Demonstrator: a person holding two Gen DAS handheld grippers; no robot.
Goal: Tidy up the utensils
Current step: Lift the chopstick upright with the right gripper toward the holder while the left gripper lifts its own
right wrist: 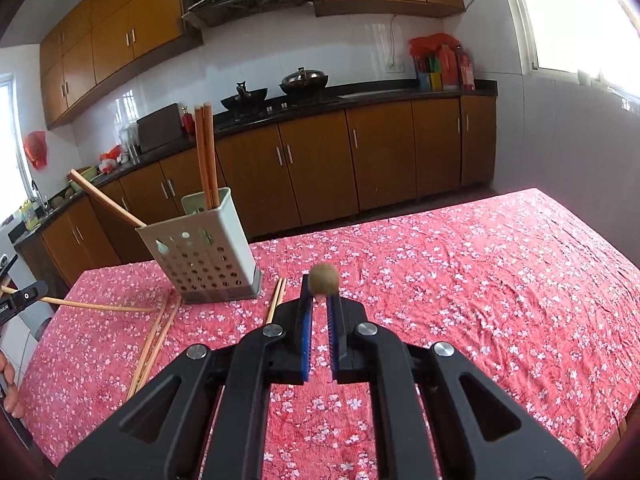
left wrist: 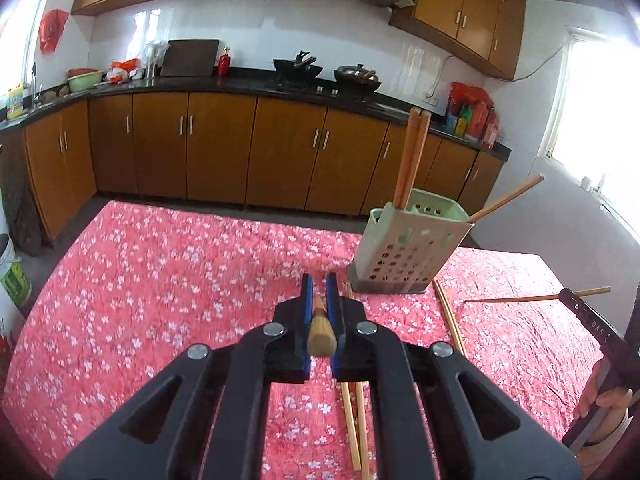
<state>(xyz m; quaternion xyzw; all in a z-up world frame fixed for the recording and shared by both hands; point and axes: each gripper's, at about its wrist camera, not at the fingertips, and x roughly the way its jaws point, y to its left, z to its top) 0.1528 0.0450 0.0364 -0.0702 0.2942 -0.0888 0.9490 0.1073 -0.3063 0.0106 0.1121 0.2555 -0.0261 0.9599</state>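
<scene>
Left gripper [left wrist: 319, 294]: blue-padded fingers [left wrist: 307, 296] clamped on one chopstick [left wrist: 321, 334]. Its long axis runs along the fingers, butt end toward the camera, tip hidden between the pads.

Loose chopsticks on the tablecloth [left wrist: 160, 280], seen in the left wrist view: two [left wrist: 354, 428] lie side by side below the gripper, long axes running toward the near edge; at least two more [left wrist: 450, 316] lie just right of the holder's base, angled the same way.

Utensil holder [left wrist: 404, 248]: one, perforated, pale green, standing tilted in view near the far edge of the table. It carries three chopsticks: a pair [left wrist: 412, 160] almost upright in the left compartment, and one [left wrist: 508, 198] leaning out to the right.

Right gripper [right wrist: 319, 300]: fingers closed on one chopstick [right wrist: 323, 278], held at the fingertips, seen end-on with its round butt facing the camera. In the left wrist view this chopstick lies nearly level, tip pointing left, above the table's right side.
</scene>
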